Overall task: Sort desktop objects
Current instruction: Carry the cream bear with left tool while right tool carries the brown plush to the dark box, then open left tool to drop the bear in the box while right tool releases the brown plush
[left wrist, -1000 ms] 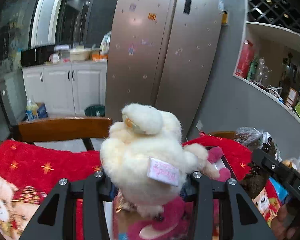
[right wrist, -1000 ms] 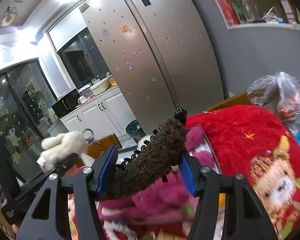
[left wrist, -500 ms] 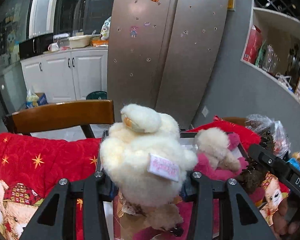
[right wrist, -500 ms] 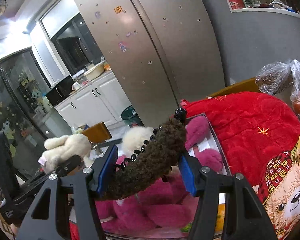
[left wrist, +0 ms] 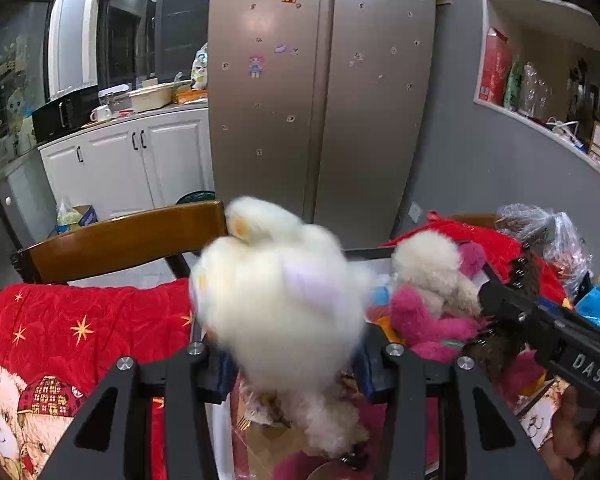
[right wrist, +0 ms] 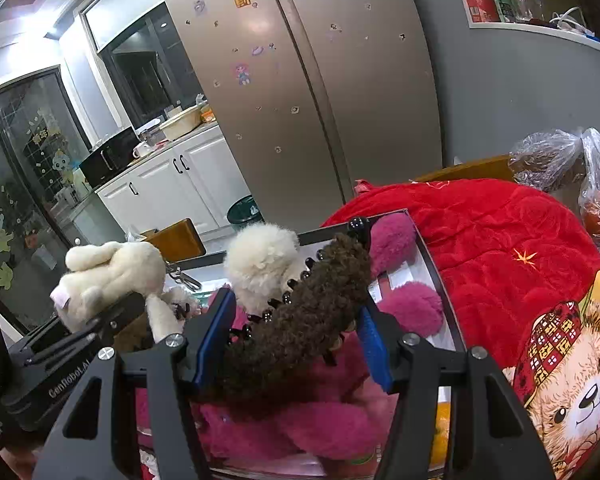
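My left gripper [left wrist: 292,364] is shut on a cream plush toy [left wrist: 280,308], blurred with motion, held above the open box [left wrist: 364,254]; the toy also shows in the right wrist view [right wrist: 112,272]. My right gripper [right wrist: 296,340] is shut on a brown fuzzy hair claw [right wrist: 300,320] with black teeth, over the same box [right wrist: 440,280]. The box holds a pink plush [right wrist: 408,308] and a white fluffy ball [right wrist: 260,264]. The right gripper's body [left wrist: 548,332] shows at the right of the left wrist view.
A red bear-print blanket [right wrist: 520,264] covers the table around the box. A wooden chair back [left wrist: 120,240] stands beyond the far edge. Plastic bags [right wrist: 572,172] sit at the right. A fridge [left wrist: 320,92] and white cabinets [left wrist: 140,160] are behind.
Both grippers have tipped downward and moved toward the box with their loads. The cream plush is swinging and blurred now. More of the box contents are visible.
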Tool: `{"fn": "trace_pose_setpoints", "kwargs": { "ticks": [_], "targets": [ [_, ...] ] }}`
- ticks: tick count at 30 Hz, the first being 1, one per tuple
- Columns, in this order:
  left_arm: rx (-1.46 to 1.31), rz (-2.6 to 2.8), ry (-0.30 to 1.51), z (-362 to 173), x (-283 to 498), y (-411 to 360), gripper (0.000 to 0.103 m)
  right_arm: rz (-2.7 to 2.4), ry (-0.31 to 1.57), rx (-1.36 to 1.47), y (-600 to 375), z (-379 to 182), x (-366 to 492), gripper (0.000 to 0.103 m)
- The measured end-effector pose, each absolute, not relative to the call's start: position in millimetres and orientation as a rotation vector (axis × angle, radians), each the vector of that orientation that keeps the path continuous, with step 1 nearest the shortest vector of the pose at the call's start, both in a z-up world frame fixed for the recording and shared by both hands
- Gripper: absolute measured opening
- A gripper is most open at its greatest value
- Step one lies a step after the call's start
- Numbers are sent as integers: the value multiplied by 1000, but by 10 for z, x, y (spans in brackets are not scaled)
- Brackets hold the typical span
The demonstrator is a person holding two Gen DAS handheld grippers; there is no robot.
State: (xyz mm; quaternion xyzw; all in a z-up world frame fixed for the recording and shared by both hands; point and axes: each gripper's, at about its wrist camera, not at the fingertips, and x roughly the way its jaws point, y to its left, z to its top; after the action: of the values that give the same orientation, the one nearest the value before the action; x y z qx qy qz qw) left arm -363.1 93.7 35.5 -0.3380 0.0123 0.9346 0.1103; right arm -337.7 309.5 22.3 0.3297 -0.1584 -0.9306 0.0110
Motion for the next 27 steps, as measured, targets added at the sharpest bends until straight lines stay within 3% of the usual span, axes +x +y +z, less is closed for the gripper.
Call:
{"fn": "trace_pose_setpoints", "kwargs": {
  "ticks": [2, 5, 7, 9, 11, 14, 16, 17, 18, 19, 27],
  "targets": [
    [-1013, 2766, 53, 324, -3641, 946, 47, -2905, -508, 1035, 3095, 215, -3375, 61],
    [-1024, 2769, 64, 304, -3651, 947, 65, -2891, -536, 1051, 3087, 206, -3394, 62],
    [-989, 2787, 80, 323, -3621, 960, 71, -2894, -534, 1055, 3085, 207, -3392, 62],
    [-967, 2800, 105, 356, -3604, 989, 85, -2896, -526, 1056, 3078, 222, -3393, 63],
    [-979, 2791, 113, 376, -3597, 989, 87, -2886, -536, 1059, 3081, 232, -3394, 64],
    [-964, 2807, 65, 441, -3597, 898, 90, -2874, -588, 1042, 3128, 252, -3375, 76],
    [-955, 2807, 9, 496, -3606, 801, 101, -2867, -610, 1012, 3157, 285, -3358, 81],
    [-955, 2805, -20, 528, -3615, 739, 103, -2870, -619, 998, 3169, 308, -3345, 89],
    [-958, 2807, -38, 564, -3623, 675, 103, -2872, -628, 982, 3181, 328, -3329, 100],
    [-953, 2813, -62, 600, -3636, 622, 103, -2876, -643, 957, 3194, 353, -3308, 103],
    [-942, 2821, -92, 746, -3613, 426, 103, -2870, -772, 827, 3374, 503, -3210, 103]
  ]
}}
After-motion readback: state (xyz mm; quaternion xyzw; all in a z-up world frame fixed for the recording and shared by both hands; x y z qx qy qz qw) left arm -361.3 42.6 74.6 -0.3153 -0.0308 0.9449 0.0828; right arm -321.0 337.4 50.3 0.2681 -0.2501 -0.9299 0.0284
